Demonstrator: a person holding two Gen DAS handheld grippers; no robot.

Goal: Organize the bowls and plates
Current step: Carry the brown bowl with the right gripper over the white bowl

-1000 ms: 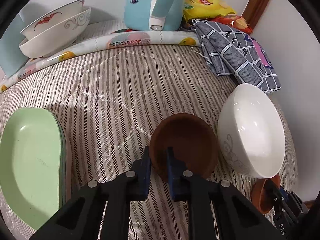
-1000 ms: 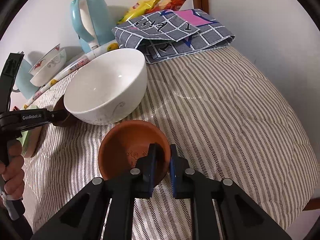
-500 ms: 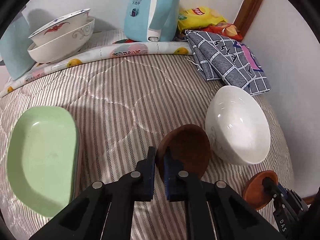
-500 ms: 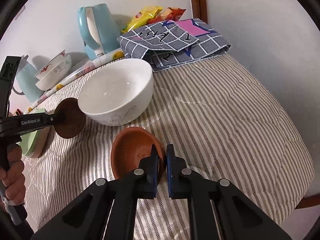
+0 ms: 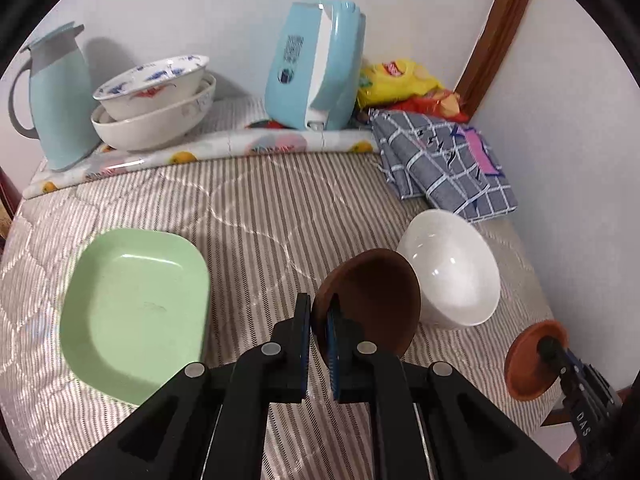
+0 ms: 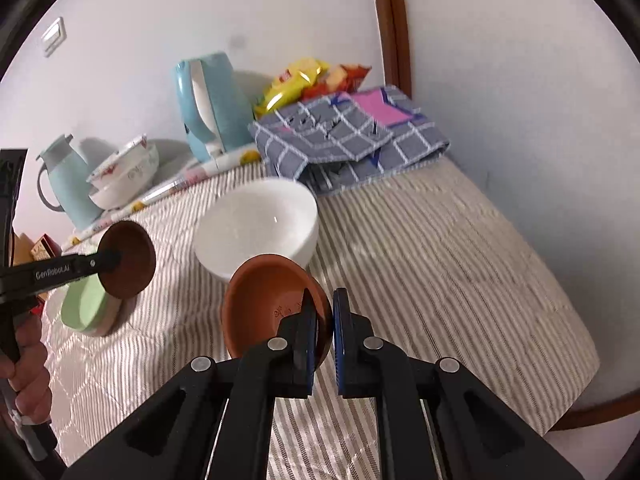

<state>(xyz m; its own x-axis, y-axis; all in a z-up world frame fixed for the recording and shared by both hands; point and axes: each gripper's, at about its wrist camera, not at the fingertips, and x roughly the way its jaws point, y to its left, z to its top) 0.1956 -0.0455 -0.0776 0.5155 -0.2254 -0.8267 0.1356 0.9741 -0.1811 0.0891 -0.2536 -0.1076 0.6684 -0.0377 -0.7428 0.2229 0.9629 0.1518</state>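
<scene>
Both saucers have risen off the cloth — each hand-held gripper (image 5: 319, 312) (image 6: 323, 308) clamps one rim, dishes tilted on edge.

Stacked bowls' (image 5: 152, 96) lower members (perhaps two) mostly hidden.

both grippers were matte black plastic with silver round screws on their arms. the left gripper (image 5: 319, 322) and right gripper (image 6: 324, 314) had blue pads; white "genrobot.ai" lettering marked the left's side.
</scene>
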